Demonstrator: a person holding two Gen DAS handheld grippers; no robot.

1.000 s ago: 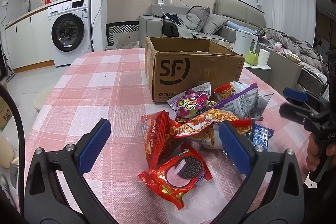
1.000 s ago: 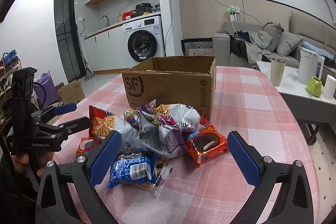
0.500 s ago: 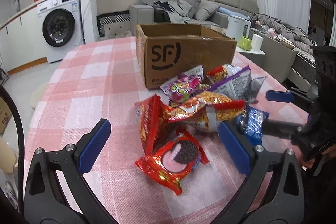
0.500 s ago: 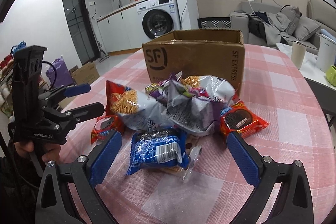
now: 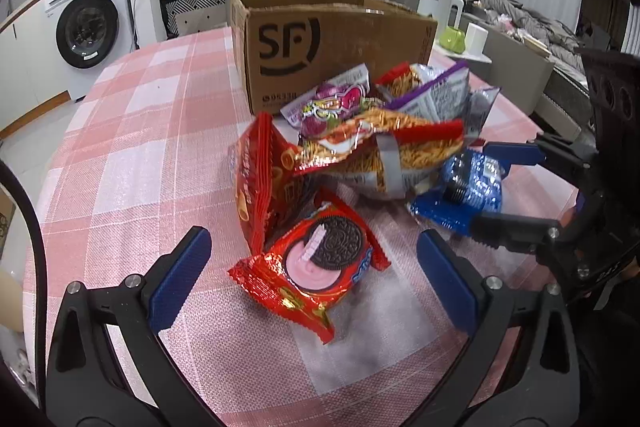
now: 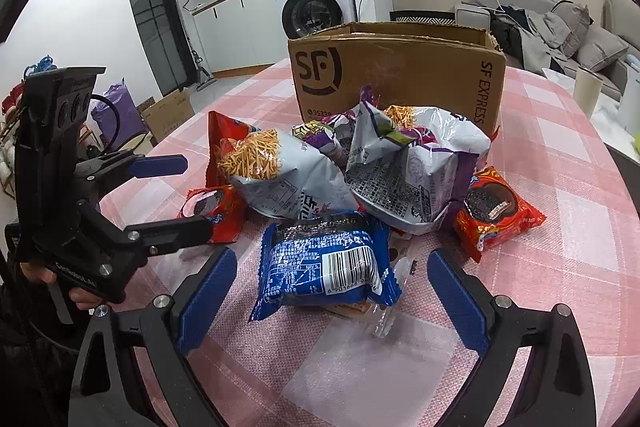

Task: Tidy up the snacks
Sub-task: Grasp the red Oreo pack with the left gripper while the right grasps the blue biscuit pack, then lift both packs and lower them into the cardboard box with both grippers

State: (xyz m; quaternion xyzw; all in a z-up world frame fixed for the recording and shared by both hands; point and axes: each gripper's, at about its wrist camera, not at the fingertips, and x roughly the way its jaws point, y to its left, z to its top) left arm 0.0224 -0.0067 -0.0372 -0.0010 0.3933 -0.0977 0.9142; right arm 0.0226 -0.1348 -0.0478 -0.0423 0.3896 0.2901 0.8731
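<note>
Between the right gripper's (image 6: 332, 301) wide blue pads, which have just been narrowing a little, lies a blue biscuit packet (image 6: 326, 265), not yet pinched. Opposite, the left gripper (image 5: 316, 285) stands wide around a red cookie packet (image 5: 310, 265). Both look lined up for picking. Behind the heaped snacks, mid-table, the cardboard box (image 6: 400, 75) waits; its inside is hidden.

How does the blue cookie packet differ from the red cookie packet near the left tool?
The blue cookie packet shows its barcode side; the red cookie packet shows a cookie picture. The blue lies before the right tool, the red before the left tool. Both lie on the checked tablecloth.
</note>
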